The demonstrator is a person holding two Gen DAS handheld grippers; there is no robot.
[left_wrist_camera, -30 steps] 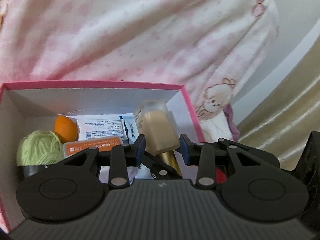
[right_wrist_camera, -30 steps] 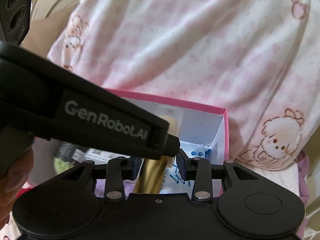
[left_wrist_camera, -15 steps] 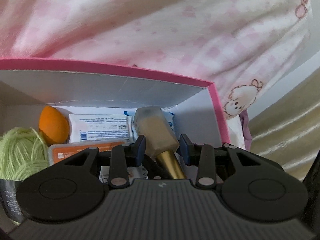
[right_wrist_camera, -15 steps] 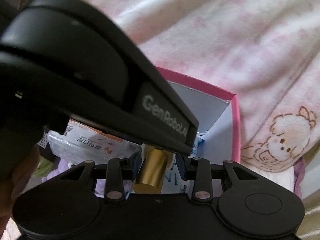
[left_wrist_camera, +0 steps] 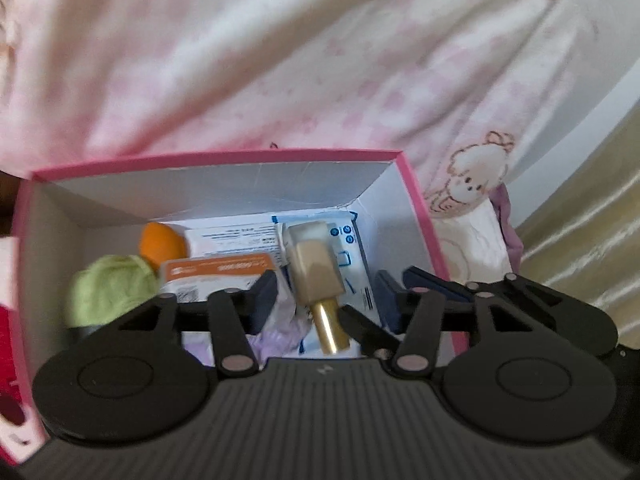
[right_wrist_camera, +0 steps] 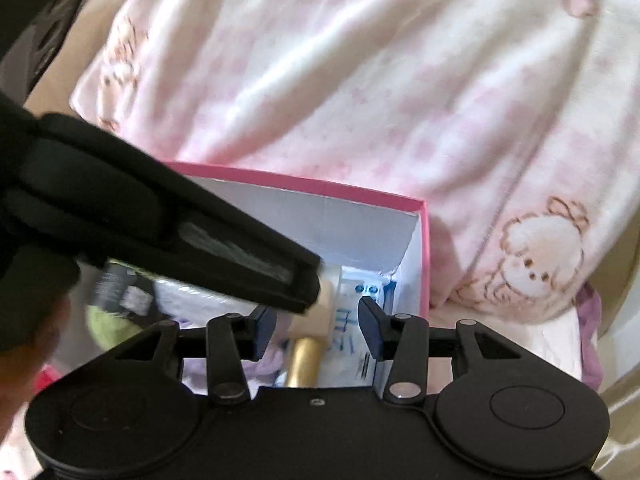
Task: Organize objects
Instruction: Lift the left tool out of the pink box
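- Inside the pink box (left_wrist_camera: 424, 216), the foundation bottle (left_wrist_camera: 316, 268) lies near the right wall, its gold cap (left_wrist_camera: 330, 330) pointing toward the camera and its clear end toward the far wall.
- Left gripper (left_wrist_camera: 326, 300) hangs over the box with its jaws spread wide; the bottle sits between them, touched by neither, so it is released.
- Right gripper (right_wrist_camera: 316, 328) is also parted, with the gold cap showing in the gap and clear of both pads.
- Under the bottle in the box lies a white-and-blue packet (left_wrist_camera: 352, 264).
- Left of the bottle sit an orange-labelled pack (left_wrist_camera: 218, 274), an orange sponge (left_wrist_camera: 160, 246) toward the far wall, and green yarn (left_wrist_camera: 112, 294) by the box's left wall.
- Behind the box's far wall hangs pink checked fabric (left_wrist_camera: 280, 60) with a bear print.
- From the right wrist view, the left gripper's black body (right_wrist_camera: 160, 232) crosses over the box's left side.
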